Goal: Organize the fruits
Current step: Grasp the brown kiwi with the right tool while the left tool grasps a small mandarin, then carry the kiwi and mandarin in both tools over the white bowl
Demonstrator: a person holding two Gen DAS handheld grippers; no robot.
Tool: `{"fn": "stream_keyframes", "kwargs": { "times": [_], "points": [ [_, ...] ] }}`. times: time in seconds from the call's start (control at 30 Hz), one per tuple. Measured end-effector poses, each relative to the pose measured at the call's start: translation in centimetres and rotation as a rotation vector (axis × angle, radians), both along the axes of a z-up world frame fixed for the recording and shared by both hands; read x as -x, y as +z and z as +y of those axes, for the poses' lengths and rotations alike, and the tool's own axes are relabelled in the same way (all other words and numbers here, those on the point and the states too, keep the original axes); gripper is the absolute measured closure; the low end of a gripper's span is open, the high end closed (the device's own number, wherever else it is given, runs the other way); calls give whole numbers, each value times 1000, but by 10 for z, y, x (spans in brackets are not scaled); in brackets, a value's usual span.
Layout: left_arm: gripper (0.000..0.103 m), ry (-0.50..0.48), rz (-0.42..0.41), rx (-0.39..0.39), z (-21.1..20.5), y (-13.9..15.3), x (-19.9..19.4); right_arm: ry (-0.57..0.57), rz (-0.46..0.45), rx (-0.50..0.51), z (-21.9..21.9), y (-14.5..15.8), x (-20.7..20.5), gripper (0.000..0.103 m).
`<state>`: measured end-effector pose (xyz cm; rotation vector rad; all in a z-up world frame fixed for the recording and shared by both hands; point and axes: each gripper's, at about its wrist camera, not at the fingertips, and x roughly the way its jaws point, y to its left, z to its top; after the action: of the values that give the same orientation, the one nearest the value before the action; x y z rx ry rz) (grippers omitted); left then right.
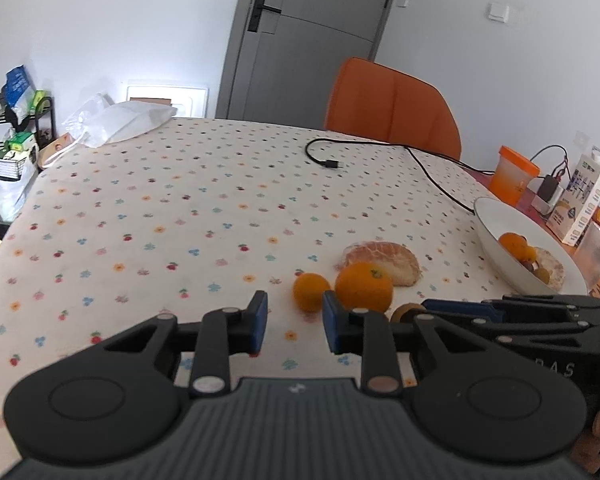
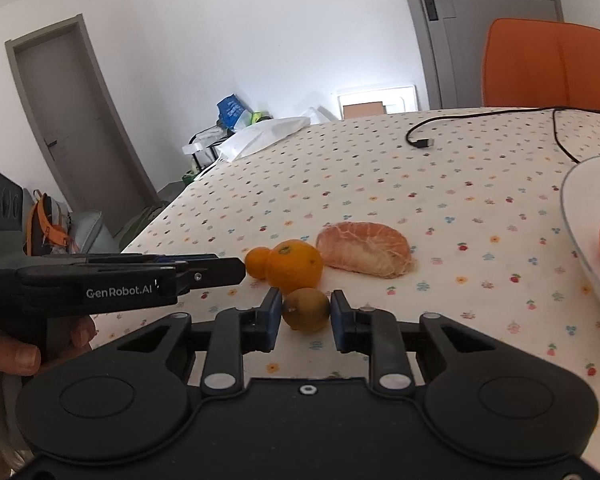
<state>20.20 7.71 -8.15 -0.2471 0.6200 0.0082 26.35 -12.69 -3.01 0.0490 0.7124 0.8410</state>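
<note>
While the right gripper (image 2: 305,318) sits low over the flower-dotted cloth of the worktop (image 2: 380,168), its blue-padded fingers (image 2: 271,314) stand on either side of a small brown kiwi (image 2: 306,309), spread and seemingly just shy of touching it; the kiwi rests on the cloth, just in front of a large round orange (image 2: 295,266), which touches a smaller orange mandarin (image 2: 257,262) on its left; behind them, a little to the right, lies a peeled citrus half with white pith (image 2: 366,249); the left gripper (image 1: 294,322) hovers with its fingers spread and nothing between them, the mandarin (image 1: 310,291) and the large orange (image 1: 364,286) lying just beyond its tips (the right pad overlaps the orange in this view, so contact cannot be told); from the right wrist camera that left gripper (image 2: 236,270) reaches in from the side, its tip close to the mandarin; a white shallow bowl (image 1: 496,236) stands to the right, well apart from the loose fruit, already holding an orange (image 1: 512,243) and other fruit pieces; a black cable (image 1: 384,150) trails across the far cloth, an orange padded chair (image 1: 392,108) stands behind the worktop, and a white plastic bag (image 1: 120,120) lies at the far left corner.
</note>
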Motion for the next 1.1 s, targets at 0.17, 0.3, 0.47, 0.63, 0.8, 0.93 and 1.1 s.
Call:
{"fn": "stream_keyframes", "kwargs": {
  "times": [0.17,0.3,0.47,0.63,0.8,0.93,1.1],
  "points": [
    [75,-10,-3,-13,-4,0,-4,-29,-1,-5,-10,0,-2,79],
    [75,-18,2,-12,-6,-2,-8,-49,-5,-7,-18,1,-2,79],
    [75,-14,0,-16,-7,-5,-13,-76,-10,-11,-28,1,-1,79],
    [83,7,2,-1,-7,-4,-11,-103,-14,-20,-42,4,2,79],
    [83,11,-26,-18,-13,7,-1,-128,-22,-30,-55,8,4,79],
    [83,1,-52,-30,-21,20,5,-145,-32,-43,-64,11,7,79],
    [83,-23,-72,-42,-35,29,8,-163,-42,-58,-76,15,11,79]
  ]
}}
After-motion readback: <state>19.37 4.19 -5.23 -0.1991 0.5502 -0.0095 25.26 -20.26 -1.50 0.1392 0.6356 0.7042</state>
